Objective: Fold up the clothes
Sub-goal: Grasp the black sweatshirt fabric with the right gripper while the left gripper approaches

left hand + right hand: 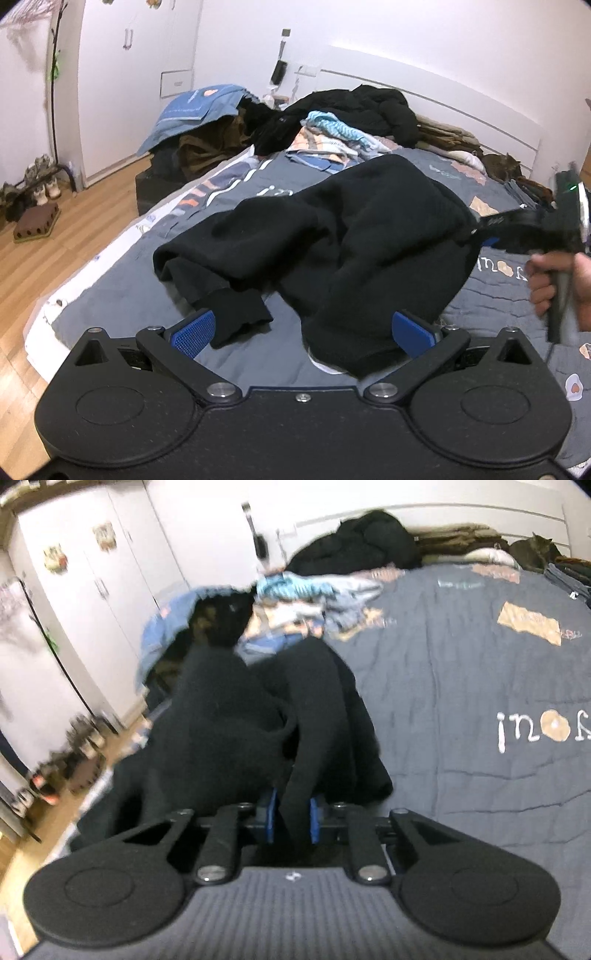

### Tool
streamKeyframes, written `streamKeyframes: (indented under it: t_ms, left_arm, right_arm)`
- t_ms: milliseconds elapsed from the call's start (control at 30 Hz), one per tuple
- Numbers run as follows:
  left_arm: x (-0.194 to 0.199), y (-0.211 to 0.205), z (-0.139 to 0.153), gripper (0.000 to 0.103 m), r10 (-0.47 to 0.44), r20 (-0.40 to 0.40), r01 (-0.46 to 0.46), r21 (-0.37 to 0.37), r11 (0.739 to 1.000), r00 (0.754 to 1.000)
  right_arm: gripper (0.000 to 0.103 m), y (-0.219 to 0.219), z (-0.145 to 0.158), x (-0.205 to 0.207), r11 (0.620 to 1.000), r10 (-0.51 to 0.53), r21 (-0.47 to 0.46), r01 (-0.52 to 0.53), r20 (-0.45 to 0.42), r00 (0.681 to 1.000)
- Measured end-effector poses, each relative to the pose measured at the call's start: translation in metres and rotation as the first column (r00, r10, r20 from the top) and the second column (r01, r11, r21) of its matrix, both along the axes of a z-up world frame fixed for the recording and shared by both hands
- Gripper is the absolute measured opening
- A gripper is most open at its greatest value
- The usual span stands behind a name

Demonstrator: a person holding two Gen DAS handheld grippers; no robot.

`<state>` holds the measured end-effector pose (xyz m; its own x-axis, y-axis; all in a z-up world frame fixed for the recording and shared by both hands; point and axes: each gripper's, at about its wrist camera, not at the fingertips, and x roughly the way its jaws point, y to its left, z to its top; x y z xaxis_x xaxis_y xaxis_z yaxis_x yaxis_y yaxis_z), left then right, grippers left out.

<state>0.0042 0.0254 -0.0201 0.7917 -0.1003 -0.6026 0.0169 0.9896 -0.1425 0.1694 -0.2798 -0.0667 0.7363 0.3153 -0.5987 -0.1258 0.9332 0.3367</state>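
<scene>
A black sweatshirt [351,229] lies crumpled on the grey quilt [129,295] of a bed, one cuffed sleeve [240,314] trailing toward me. My left gripper [303,332] stands open low over its near edge. The cloth lies between the blue pads [192,332], which do not press on it. In the right wrist view my right gripper [293,818] is shut on a fold of the same black sweatshirt [221,720], which rises from the pads in a taut ridge. From the left wrist view the right gripper [480,238] grips the sweatshirt's right edge, held by a hand [554,284].
A heap of unfolded clothes [332,125] and a black jacket [369,103] fill the head of the bed. A cat [535,552] lies by the headboard, beside folded dark clothes [569,576]. Bare quilt [461,664] stretches to the right. Shoes [40,184] stand on the wooden floor at left.
</scene>
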Motion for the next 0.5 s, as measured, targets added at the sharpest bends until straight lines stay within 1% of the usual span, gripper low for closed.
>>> streamKeyframes:
  t_ms: [167,333,433,500]
  left_arm:
    - [-0.005,-0.009,0.013,0.103,-0.02,0.041,0.019,0.02,1.0,0.999]
    - [-0.009,-0.017,0.023,0.103,-0.041,0.073,0.038,0.036,0.999,0.997]
    - [-0.011,-0.024,0.026,0.103,-0.059,0.081,0.056,0.042,0.998,0.995]
    - [-0.012,-0.03,0.027,0.103,-0.081,0.082,0.078,0.045,0.996,0.993]
  right_arm:
    - [0.012,-0.033,0.046,-0.03,0.997,-0.025,0.076,0.019,0.072,0.997]
    - [0.009,-0.091,0.088,-0.07,0.984,-0.126,0.143,0.106,0.139,0.982]
    - [0.006,-0.125,0.106,-0.097,0.982,-0.174,0.101,0.158,0.168,0.97]
    - [0.006,-0.15,0.112,-0.115,0.978,-0.206,0.071,0.197,0.167,0.964]
